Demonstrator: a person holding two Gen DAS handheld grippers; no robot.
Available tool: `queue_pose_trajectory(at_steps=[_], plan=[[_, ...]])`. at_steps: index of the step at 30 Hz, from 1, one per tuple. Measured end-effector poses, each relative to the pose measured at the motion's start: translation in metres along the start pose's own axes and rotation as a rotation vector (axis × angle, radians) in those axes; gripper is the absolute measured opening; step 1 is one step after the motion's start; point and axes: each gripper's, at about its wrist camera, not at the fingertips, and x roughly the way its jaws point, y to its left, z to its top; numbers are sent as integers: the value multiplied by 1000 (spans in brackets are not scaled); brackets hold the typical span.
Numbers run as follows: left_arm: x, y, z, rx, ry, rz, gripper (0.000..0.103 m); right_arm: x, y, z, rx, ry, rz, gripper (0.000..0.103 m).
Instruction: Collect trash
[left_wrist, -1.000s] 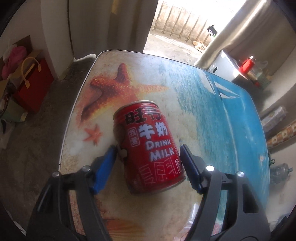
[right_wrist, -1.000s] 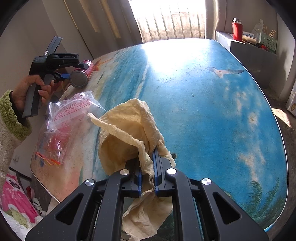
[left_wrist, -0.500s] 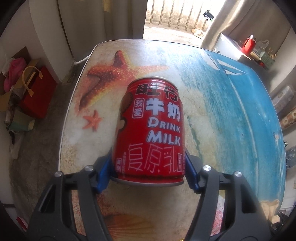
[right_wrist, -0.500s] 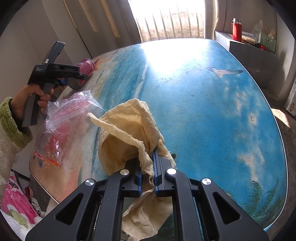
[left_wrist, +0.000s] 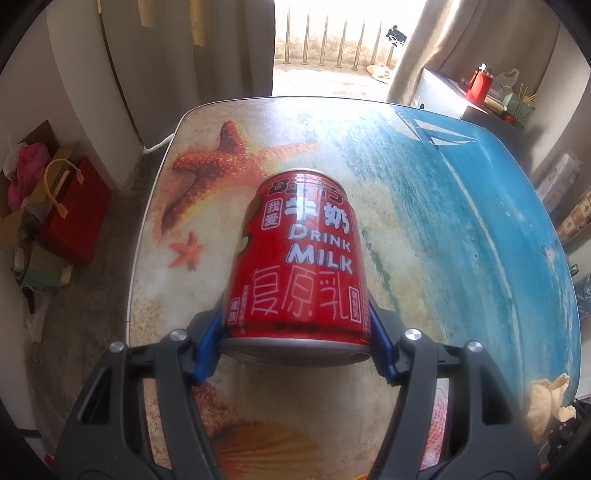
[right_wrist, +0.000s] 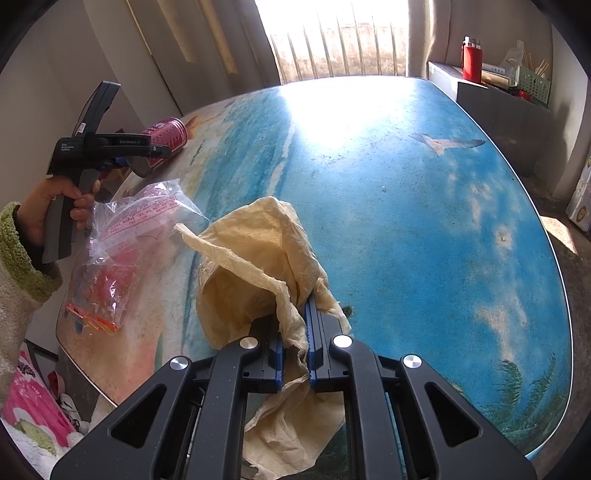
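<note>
My left gripper (left_wrist: 295, 332) is shut on a red milk drink can (left_wrist: 299, 258) and holds it tilted above the beach-print table (left_wrist: 461, 206). The can (right_wrist: 162, 142) and the left gripper (right_wrist: 125, 162) also show at the left of the right wrist view. My right gripper (right_wrist: 295, 332) is shut on a crumpled yellowish paper bag (right_wrist: 251, 273) that rests on the table (right_wrist: 406, 206). A clear plastic bag with red bits (right_wrist: 122, 251) lies near the table's left edge, below the left gripper.
A red gift bag (left_wrist: 74, 210) and boxes stand on the floor left of the table. A side cabinet with a red bottle (right_wrist: 472, 61) and a green basket stands at the back right. Curtains and a bright doorway lie beyond the far edge.
My left gripper closed on the can and lifted it off the table, tilting it up toward the camera. The right gripper and paper bag stayed put.
</note>
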Motion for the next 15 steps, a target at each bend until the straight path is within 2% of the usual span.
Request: queue_pose_trajectory(at_steps=[5, 7, 15], plan=[[2, -2, 1, 12, -4, 19, 64, 0, 0, 0, 1, 0, -1, 10], [2, -2, 3, -2, -9, 19, 70, 0, 0, 0, 0, 0, -1, 10], [4, -3, 13, -10, -15, 29, 71, 0, -1, 0, 2, 1, 0, 10]])
